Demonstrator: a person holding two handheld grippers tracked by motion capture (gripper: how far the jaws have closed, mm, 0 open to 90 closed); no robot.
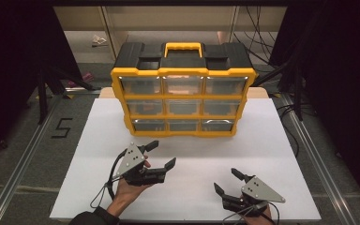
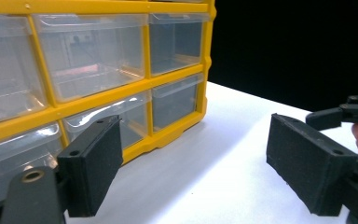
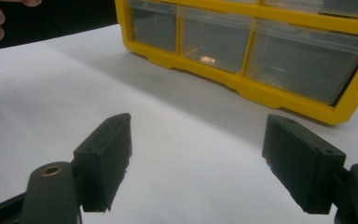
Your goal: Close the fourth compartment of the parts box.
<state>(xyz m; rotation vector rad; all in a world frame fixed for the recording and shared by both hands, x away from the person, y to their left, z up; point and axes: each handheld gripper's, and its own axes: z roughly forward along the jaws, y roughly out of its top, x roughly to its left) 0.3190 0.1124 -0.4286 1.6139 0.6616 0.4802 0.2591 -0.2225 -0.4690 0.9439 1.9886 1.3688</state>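
White table (image 1: 272, 140) w/ yellow-black organizer (image 1: 183, 89), 3x3 clear drawers shut; left tongs (image 1: 163, 154) & right tongs (image 1: 227, 179) both open, empty.

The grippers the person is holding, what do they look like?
Each gripper, left gripper and right gripper, is black with two chunky flat jaws, a grey three-cornered plate dotted with small holes on top, and a thin dark cable trailing behind. A dark sleeve covers the left wrist.
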